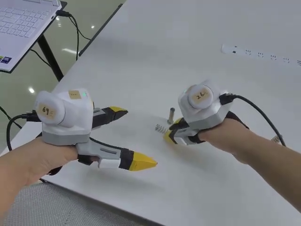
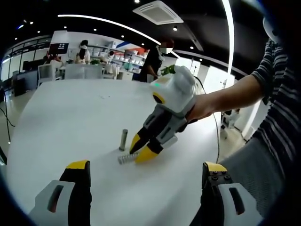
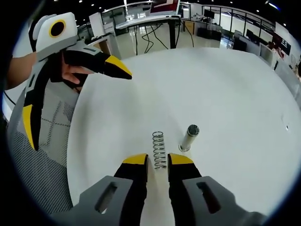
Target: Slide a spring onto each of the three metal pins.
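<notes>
A small steel spring (image 3: 159,148) lies flat on the white table (image 1: 155,56), beside one upright metal pin (image 3: 189,137). My right gripper (image 3: 159,161) rests low on the table with its yellow fingertips (image 3: 136,160) close on either side of the spring's near end, a thin gap showing on each side. The head view shows the spring (image 1: 161,127) just ahead of the right gripper (image 1: 169,135), with the pin (image 1: 171,114) behind it. My left gripper (image 1: 131,137) hovers to the left, wide open and holding nothing. Its view shows the spring (image 2: 126,158) and the pin (image 2: 123,140).
A white power strip (image 1: 261,54) lies at the far right of the table. A laptop (image 1: 23,23) on a stand sits off the table's left edge, with cables hanging. The near table edge runs just under my hands. People stand far off in the room.
</notes>
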Tool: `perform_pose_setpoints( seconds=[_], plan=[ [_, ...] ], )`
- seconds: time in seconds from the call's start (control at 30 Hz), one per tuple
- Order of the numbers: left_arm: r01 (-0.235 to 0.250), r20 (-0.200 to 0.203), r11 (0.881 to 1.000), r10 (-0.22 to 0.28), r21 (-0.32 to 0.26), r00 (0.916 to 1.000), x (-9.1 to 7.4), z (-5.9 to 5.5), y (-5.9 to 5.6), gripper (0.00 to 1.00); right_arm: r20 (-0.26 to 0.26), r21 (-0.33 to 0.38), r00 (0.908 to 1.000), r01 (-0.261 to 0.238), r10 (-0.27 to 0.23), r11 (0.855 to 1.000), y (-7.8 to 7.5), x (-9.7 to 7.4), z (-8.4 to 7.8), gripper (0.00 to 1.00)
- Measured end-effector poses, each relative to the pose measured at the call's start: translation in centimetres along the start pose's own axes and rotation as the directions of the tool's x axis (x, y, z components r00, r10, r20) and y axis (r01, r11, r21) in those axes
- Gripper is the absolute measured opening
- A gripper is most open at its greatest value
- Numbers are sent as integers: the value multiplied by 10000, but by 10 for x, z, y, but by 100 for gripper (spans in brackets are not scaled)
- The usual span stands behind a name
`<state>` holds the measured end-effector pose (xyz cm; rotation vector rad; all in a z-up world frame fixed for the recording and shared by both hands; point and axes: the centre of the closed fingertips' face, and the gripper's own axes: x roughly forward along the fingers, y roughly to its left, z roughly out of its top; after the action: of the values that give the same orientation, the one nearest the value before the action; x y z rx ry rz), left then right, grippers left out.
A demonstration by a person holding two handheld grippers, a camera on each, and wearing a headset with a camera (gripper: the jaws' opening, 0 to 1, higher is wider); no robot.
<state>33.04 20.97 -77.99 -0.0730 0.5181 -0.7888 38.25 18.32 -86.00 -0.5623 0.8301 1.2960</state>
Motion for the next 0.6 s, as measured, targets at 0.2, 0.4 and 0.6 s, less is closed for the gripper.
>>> perform_pose_setpoints(
  seconds=[0.2, 0.4, 0.6],
  plan=[
    [-5, 0, 10000, 5, -19, 10000, 1, 0, -1, 96, -17, -443, 9999, 112, -113, 9990, -2, 1, -6, 8],
    [20, -79, 10000, -20, -44, 10000, 1, -3, -4, 95, 107, -653, 9999, 61, -54, 9978, 0, 0, -4, 8],
    [120, -101, 9999, -120, 15, 9999, 5, -1, -9, 95, 575, -513, 9983, -14, 44, 9987, 4, -12, 0, 8]
  ],
)
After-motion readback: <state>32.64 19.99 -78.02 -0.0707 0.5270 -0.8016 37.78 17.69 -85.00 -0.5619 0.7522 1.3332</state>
